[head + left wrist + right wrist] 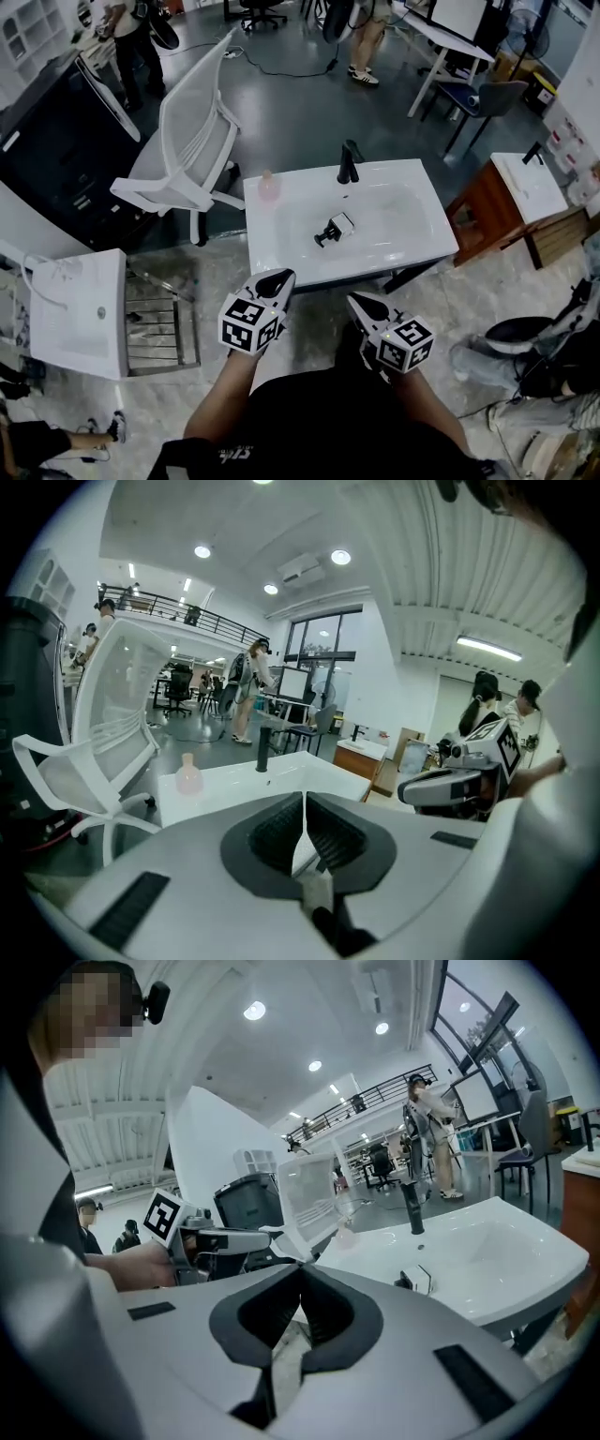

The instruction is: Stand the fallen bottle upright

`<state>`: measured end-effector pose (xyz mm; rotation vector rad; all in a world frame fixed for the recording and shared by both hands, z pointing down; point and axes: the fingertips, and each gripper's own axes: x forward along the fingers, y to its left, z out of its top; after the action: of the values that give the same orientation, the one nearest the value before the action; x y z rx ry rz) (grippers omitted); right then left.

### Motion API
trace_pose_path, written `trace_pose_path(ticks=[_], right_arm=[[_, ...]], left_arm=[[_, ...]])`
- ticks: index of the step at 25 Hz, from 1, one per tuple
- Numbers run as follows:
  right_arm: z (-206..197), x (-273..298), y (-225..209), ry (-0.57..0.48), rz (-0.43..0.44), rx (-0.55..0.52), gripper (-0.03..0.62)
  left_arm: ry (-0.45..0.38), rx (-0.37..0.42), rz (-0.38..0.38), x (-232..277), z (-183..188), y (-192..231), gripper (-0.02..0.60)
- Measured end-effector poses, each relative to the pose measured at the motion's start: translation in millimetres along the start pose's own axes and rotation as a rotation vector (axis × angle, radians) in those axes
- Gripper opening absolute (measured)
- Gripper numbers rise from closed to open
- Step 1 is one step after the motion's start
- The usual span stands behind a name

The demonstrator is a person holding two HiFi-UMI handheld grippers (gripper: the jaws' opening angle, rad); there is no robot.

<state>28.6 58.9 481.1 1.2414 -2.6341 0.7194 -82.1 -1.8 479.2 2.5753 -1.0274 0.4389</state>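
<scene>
A small white bottle with a black pump top (335,228) lies on its side in the white sink basin (412,239); the right gripper view shows it too (419,1281). A pink bottle (269,186) stands upright on the basin's back left corner. Both grippers hover short of the basin's near edge, apart from the bottle. My left gripper (278,277) has its jaws shut with nothing between them (305,799). My right gripper (359,302) is also shut and holds nothing (300,1269). In the left gripper view the fallen bottle is hidden behind the jaws.
A black faucet (349,161) rises at the back of the basin. A white mesh chair (192,141) stands to its left, another white sink unit (80,309) at the near left, a wooden cabinet (497,211) at the right. People stand at the back.
</scene>
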Motion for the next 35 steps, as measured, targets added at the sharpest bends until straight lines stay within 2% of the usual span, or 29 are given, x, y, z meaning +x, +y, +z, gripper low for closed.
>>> trace_pose_path(ticks=[4,9,16,19,23,26,35], right_arm=[[44.0,-2.2,-73.7,-0.005,0.026,0.000,0.015],[83.6,-9.6,-164.7,0.001,0.033,0.003,0.015],[96.1,-14.6,-233.5,0.047,0.082,-0.003,0.015],[93.2,-10.9,-238.5,0.061,0.103,0.024,0.015],[86.2,2.8,-239.2,0.087,0.124,0.038,0.015],[88.3,18.2,-238.0,0.105,0.127,0.041,0.015],[113.2,99.2,-195.5,0.179,0.186,-0.077,0.015]], left_arm=[[0.003,-0.023,0.007,60.7,35.5,-6.4,0.025],[0.013,-0.039,0.085,124.3,74.9,4.1,0.025],[0.028,-0.039,0.112,188.5,94.1,-10.4,0.025],[0.050,-0.048,0.106,197.4,88.1,-13.8,0.025],[0.055,-0.078,0.136,199.9,83.1,4.5,0.025],[0.057,-0.042,0.150,199.1,87.3,18.4,0.025],[0.034,-0.076,0.174,181.6,82.3,81.4,0.025]])
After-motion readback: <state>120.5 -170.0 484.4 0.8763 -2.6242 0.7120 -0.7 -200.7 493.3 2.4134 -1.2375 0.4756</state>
